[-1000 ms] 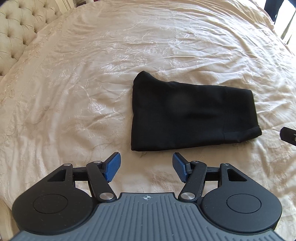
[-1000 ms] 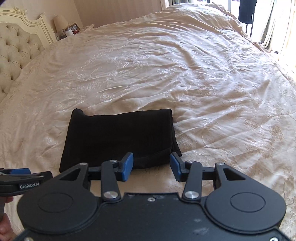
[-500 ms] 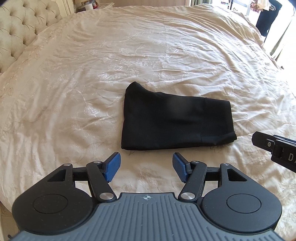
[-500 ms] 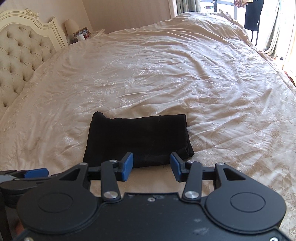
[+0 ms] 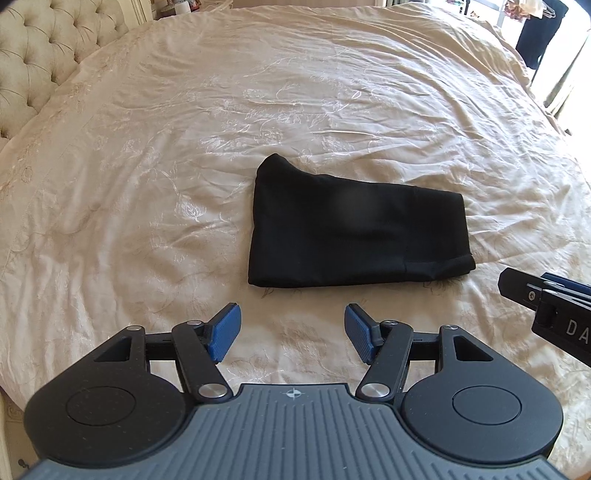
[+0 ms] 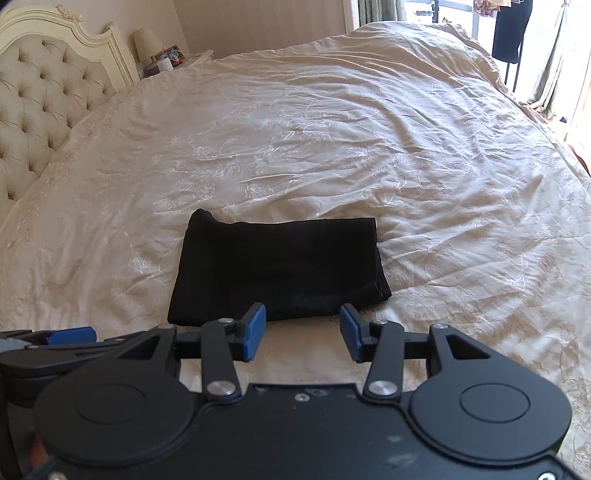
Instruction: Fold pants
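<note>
Pants: the black pants (image 5: 354, 229) lie folded into a compact, roughly rectangular bundle on the bed, toward its near edge and about midway along it. One far corner rises to a small peak on the headboard side; the opposite short end shows a rolled, doubled edge. Nothing touches them.

Bed: a wide bed under a cream bedspread (image 5: 258, 110) with pale floral stitching, creased all over. The bundle sits well away from the far edge and from both ends.

Left gripper: the left gripper (image 5: 291, 332) hangs over the bedspread at the near edge, short of the pants and not in contact with them. Its blue pads (image 5: 225, 330) stand a moderate way apart, with only bare bedspread seen between them. It has hold of nothing.

Right gripper: the right gripper (image 6: 303, 332) hovers just short of the bundle's near edge, towards its rolled end. Its jaws stand parted, somewhat narrower than the left pair, and nothing is gripped; its blue pads (image 6: 255, 330) appear clear of the cloth.

Side by side: each tool shows at the edge of the other's view, so the two sit close together along the near edge.

Headboard: a cream tufted headboard (image 6: 40, 107) closes the left end of the bed.

Beyond: a lamp (image 6: 146, 42) stands past the headboard; dark clothing (image 6: 511, 29) hangs near the far right corner.
</note>
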`<state>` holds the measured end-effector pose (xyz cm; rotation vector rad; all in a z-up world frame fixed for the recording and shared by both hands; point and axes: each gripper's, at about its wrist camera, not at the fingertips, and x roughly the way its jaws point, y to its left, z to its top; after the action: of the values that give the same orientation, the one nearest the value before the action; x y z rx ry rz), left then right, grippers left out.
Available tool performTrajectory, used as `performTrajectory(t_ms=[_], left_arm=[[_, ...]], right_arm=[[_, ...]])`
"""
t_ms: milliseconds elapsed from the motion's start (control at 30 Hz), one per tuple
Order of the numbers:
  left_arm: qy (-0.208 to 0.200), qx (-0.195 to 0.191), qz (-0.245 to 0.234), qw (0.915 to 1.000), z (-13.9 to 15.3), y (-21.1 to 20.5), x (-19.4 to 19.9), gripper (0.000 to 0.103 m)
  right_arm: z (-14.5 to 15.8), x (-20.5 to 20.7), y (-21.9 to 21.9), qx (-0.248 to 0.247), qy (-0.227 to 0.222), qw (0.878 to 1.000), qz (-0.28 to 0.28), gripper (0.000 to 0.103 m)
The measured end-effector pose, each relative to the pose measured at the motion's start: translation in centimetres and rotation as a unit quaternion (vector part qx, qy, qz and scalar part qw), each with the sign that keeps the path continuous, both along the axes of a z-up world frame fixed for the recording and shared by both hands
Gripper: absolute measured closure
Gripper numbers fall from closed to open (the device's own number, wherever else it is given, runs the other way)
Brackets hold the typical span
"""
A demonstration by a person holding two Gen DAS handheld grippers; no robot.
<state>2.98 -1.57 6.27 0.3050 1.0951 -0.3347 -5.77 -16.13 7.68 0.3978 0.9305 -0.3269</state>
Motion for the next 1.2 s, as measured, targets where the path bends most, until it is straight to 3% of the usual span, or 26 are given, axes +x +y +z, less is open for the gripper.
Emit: performTrajectory(t_ms=[733,967,1200], left_arm=[[-0.001,0.027,-0.017,0.9995,-0.6,-0.7,-0.5,0.042],[-0.002,0.039,-0.028,0.9988,-1.0,-1.1,-0.7,0.042],[-0.004,0.046,-0.034,0.9984,-1.1,-1.4,-0.8,0.042]], right_arm=[[-0.8,0.1,-0.3,0.010,0.013,1.000,0.001,0.055],[-1.1,0.2,-0.3,-0.018,0.028,0.999,-0.002,0.055],[-1.5,0.1,-0.7,-0.016,0.035,0.999,-0.005,0.055]])
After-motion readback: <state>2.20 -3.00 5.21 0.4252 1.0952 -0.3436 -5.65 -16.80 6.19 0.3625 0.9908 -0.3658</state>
